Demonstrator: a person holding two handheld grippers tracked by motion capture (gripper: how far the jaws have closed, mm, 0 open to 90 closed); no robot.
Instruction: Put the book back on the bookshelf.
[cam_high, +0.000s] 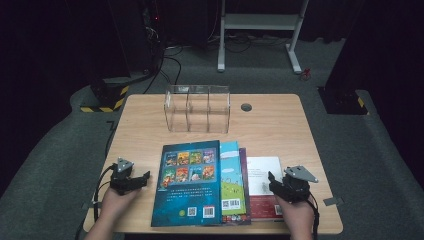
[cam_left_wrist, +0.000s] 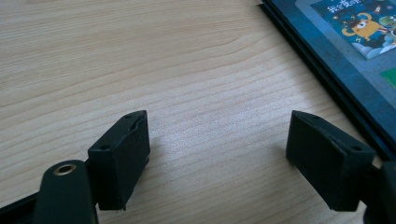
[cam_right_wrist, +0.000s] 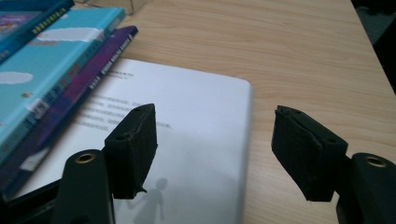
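Right now your left gripper (cam_high: 141, 178) rests low on the bare wooden table (cam_high: 145, 120), jaws spread wide with nothing between them, just beside the left edge of the blue book (cam_high: 189, 182). That big dark-blue picture book, with a grid of small cover images and codes printed near its lower edge, lies on top of a fanned stack at the near middle of the table. Under it, stepping out to the right, sit a light-blue book (cam_high: 232, 177), then a purple book (cam_right_wrist: 100, 60), and lowest a white book (cam_high: 265, 175) with a red band and fine print.

Your right gripper (cam_high: 274, 182) hangs over the white book's near right corner, jaws apart and clamped on nothing.

Judging by the looks, these are thin, flat, glossy books: light enough, but slick, and floppy if pinched at one corner. Lying flat on wood, they give you no edge to bite from above; you would likely do best sliding one until an edge overhangs, or tipping it up, then pinching close to the spine.

Beyond the stack stands a clear divided organizer (cam_high: 198, 108), its slots empty.
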